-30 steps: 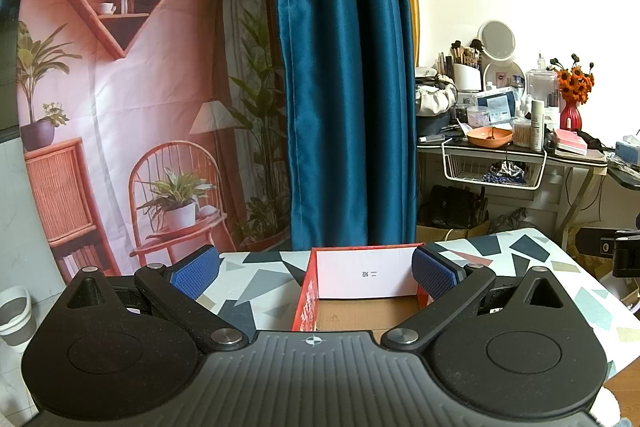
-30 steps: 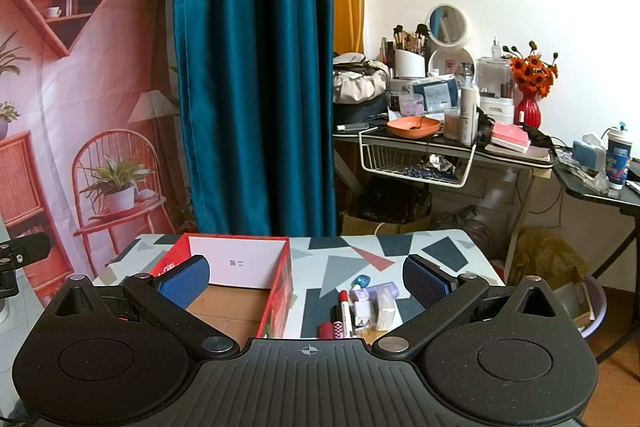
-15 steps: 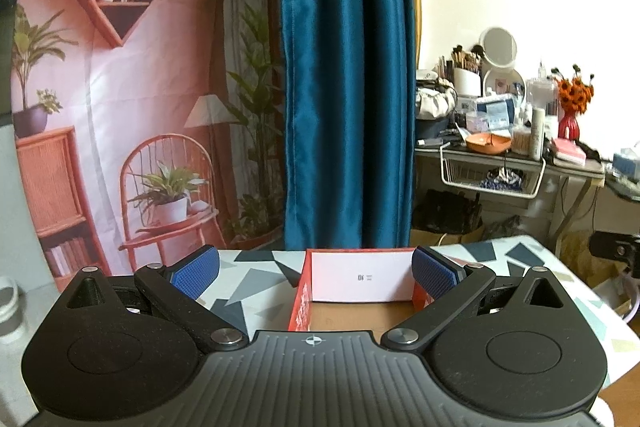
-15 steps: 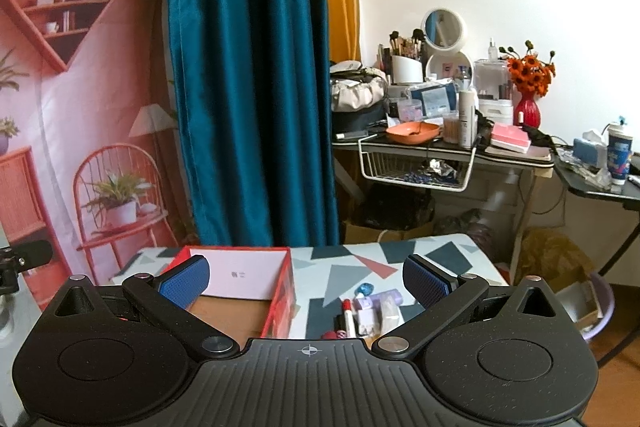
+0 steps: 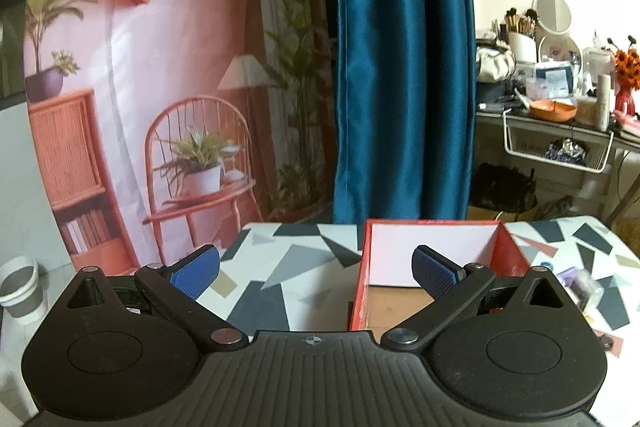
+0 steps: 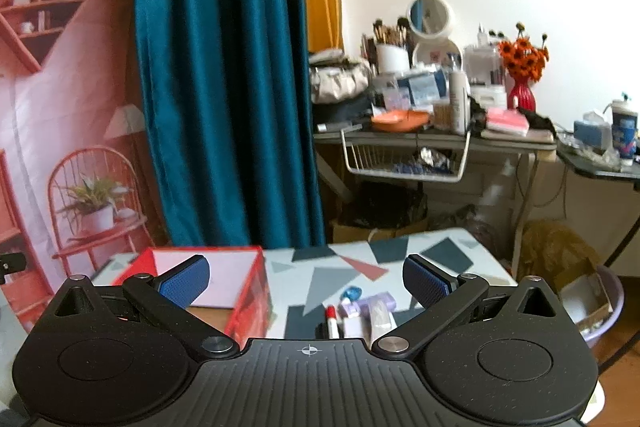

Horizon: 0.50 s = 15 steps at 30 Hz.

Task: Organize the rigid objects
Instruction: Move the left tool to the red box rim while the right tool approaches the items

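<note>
A red open box (image 5: 434, 259) with a white inner wall and brown floor stands on the patterned table (image 5: 288, 259); it also shows in the right wrist view (image 6: 248, 291). My left gripper (image 5: 316, 269) is open and empty, above the table just left of the box. My right gripper (image 6: 306, 277) is open and empty, above a small pile of items: a red lipstick (image 6: 331, 315), a blue object (image 6: 353, 292), pale purple packs (image 6: 370, 305). The same pile shows blurred in the left wrist view (image 5: 580, 283).
A blue curtain (image 6: 224, 75) and a printed backdrop (image 5: 140, 87) hang behind the table. A cluttered dressing table (image 6: 432, 135) with a wire basket stands at the right. A white bin (image 5: 20, 285) is on the floor at left, a purple tub (image 6: 600, 307) at right.
Both views have shifted: the left gripper has turned leftward so the box now lies to its right, and the right gripper has tilted slightly. Both stay open and empty.
</note>
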Tool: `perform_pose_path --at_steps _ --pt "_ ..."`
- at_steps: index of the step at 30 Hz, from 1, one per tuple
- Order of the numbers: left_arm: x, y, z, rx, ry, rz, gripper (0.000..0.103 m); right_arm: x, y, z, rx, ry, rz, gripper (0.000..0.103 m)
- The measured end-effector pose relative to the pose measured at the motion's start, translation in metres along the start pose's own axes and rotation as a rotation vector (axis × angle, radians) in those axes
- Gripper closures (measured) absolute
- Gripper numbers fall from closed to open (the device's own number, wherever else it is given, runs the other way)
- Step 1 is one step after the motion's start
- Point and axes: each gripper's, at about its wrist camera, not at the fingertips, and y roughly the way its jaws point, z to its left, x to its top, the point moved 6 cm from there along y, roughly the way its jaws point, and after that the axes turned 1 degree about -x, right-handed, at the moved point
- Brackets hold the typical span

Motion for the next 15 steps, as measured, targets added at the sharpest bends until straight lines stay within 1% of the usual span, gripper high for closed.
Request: perform_pose_path --at_steps 2,4,8,10,12,14,15 --pt "-0.008 0.011 0.001 -0.002 0.004 0.021 0.0 -0.008 0.013 -0.004 -0.003 0.005 0.026 0.0" --pt "-0.018 0.026 0.004 -0.022 -0.004 0.051 0.0 -0.017 0.028 -0.007 0.028 0.01 0.065 0.0" --pt "-0.035 0.05 0.009 -0.054 -0.026 0.102 0.002 -0.034 0.05 -0.013 0.038 0.063 0.127 0.0" --pt "-0.041 0.058 0.011 -0.075 -0.034 0.116 0.009 -0.042 0.057 -0.015 0.016 0.063 0.135 0.0" --pt "-0.047 0.065 0.011 -0.094 -0.034 0.13 0.012 -0.05 0.062 -0.015 -0.018 0.035 0.133 0.0" --pt "-0.055 0.072 0.011 -0.098 -0.032 0.142 0.018 -0.057 0.067 -0.016 -0.033 0.018 0.14 0.0" --pt "-0.058 0.077 0.011 -0.1 -0.031 0.148 0.025 -0.061 0.069 -0.017 -0.031 0.019 0.146 0.0"
